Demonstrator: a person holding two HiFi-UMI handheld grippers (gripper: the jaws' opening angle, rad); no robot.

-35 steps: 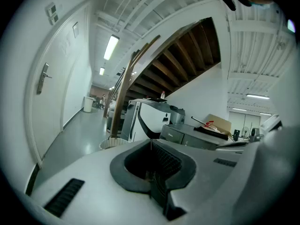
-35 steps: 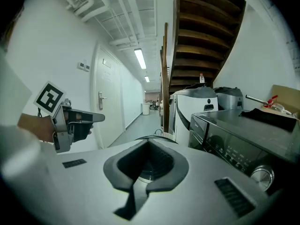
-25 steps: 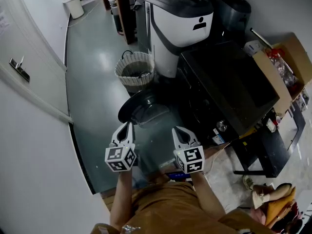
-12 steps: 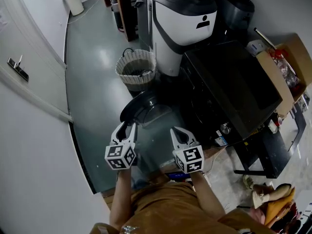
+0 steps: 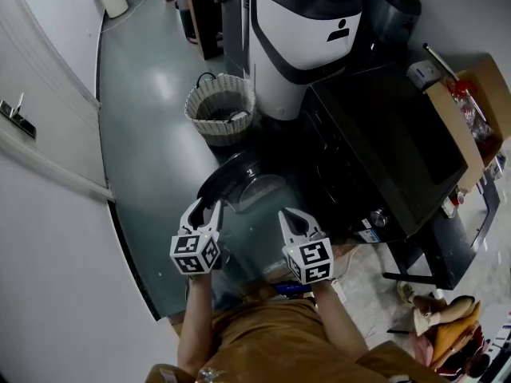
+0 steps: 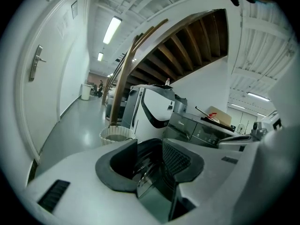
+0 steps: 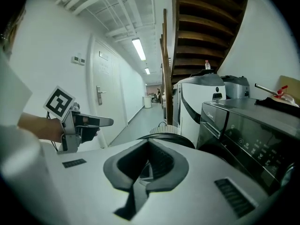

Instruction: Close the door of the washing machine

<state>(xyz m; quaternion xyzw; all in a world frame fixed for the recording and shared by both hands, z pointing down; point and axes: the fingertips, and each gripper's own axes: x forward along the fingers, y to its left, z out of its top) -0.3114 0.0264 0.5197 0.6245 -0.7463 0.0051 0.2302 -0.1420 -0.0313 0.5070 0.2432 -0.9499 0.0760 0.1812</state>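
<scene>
The black washing machine [image 5: 383, 134] stands at the right, its round door [image 5: 243, 182] swung open toward the floor on the left. My left gripper [image 5: 207, 208] hovers at the door's near rim. Its jaws are opening, and the door's edge [image 6: 143, 172] shows in the gap with neither pad pressing on it. My right gripper [image 5: 291, 218] is beside it, nearer the machine's front, its fingertips closed together on nothing. In the right gripper view the door's rim [image 7: 173, 138] lies just past the jaws, with the left gripper [image 7: 105, 122] at the left.
A wicker basket [image 5: 219, 106] stands on the floor beyond the door, next to a tall white-and-grey machine [image 5: 299, 38]. A cardboard box [image 5: 471, 94] sits right of the washer. A white wall with a door handle [image 5: 14, 110] runs along the left.
The left gripper's jaws have gone from shut to spread apart. Both grippers have edged forward and down toward the open door.
</scene>
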